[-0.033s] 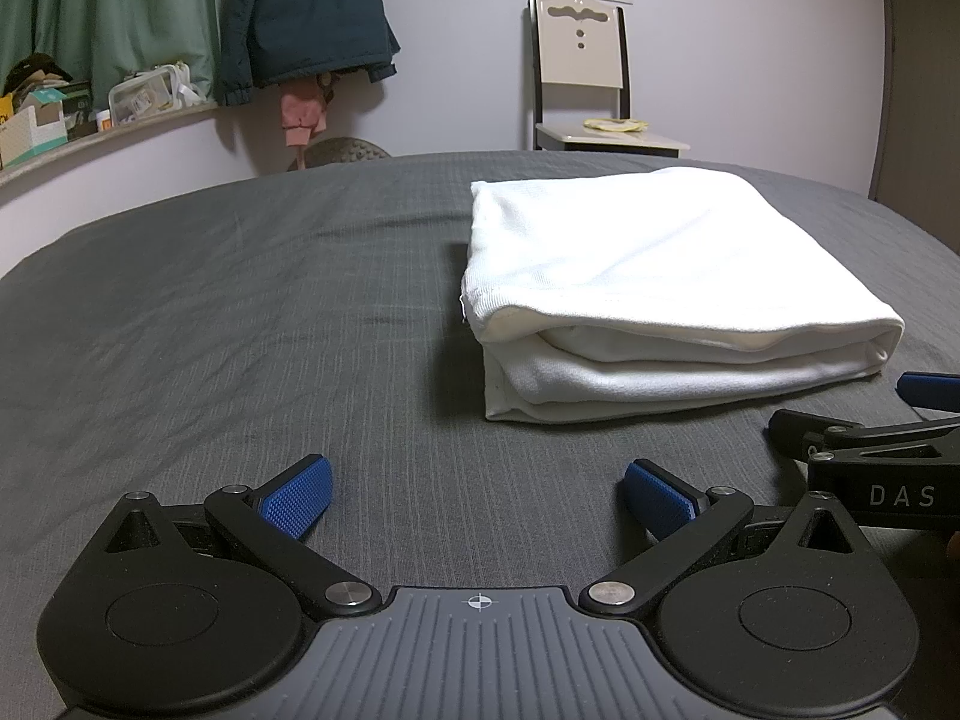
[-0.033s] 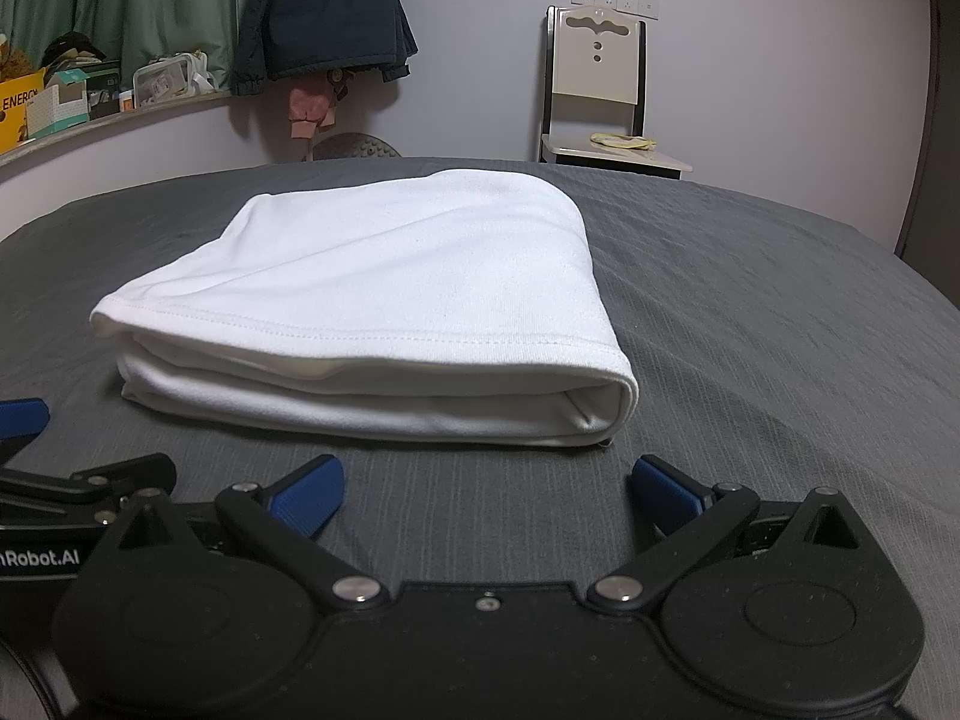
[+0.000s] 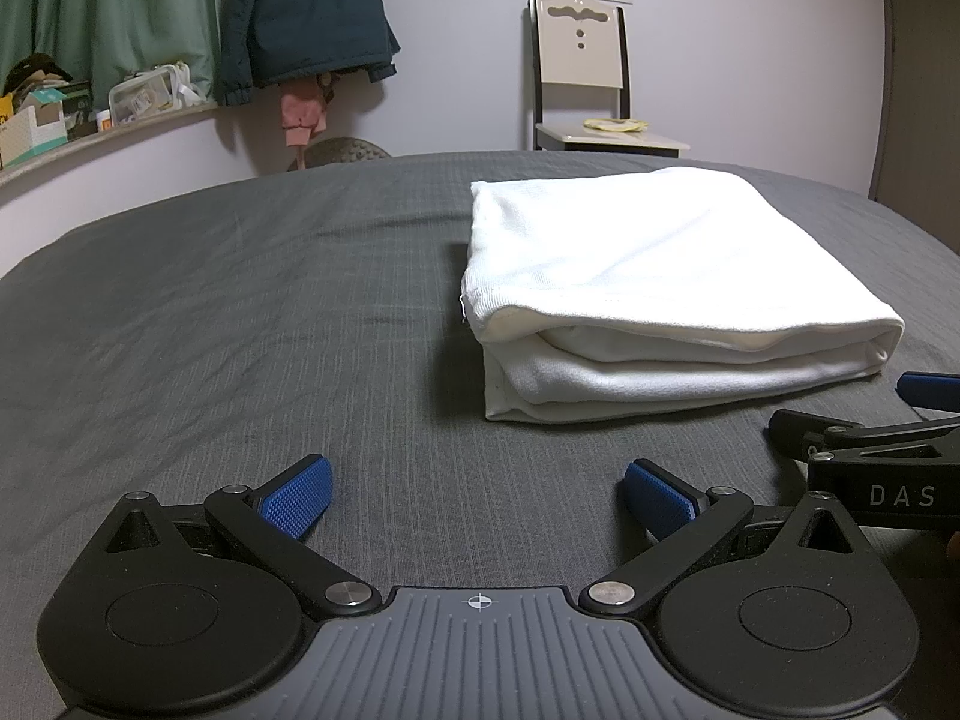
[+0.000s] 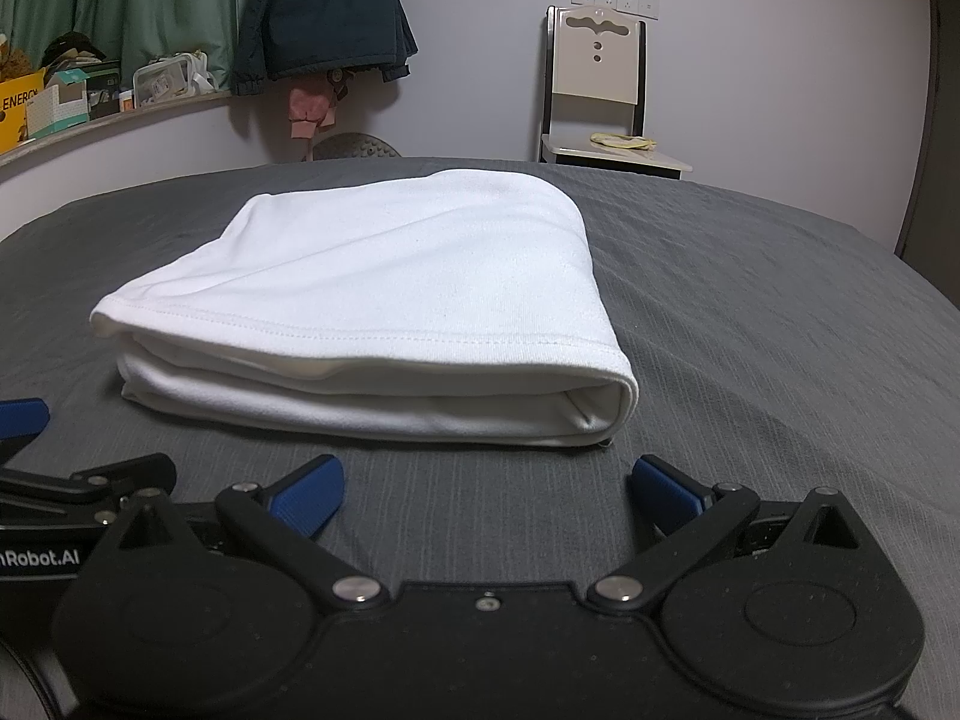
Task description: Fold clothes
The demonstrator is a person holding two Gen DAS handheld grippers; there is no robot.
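Two hand-held grippers, left (image 3: 477, 495) and right (image 4: 486, 495), spread wide; folded white garment (image 4: 384, 300) lies untouched.

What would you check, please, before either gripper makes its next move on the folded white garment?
1. Left gripper jaws open, nothing between them: ok.
2. Right gripper jaws open, nothing between them: ok.
3. White garment folded into a compact stack, lying flat on the grey bedsheet: ok.
4. Edges aligned: cannot tell; the near layers look slightly uneven, and the far side is hidden.
5. Both grippers clear of the garment, sheet showing between them: ok.
6. The two grippers apart from each other: cannot tell; they sit close side by side at the edges of both views.
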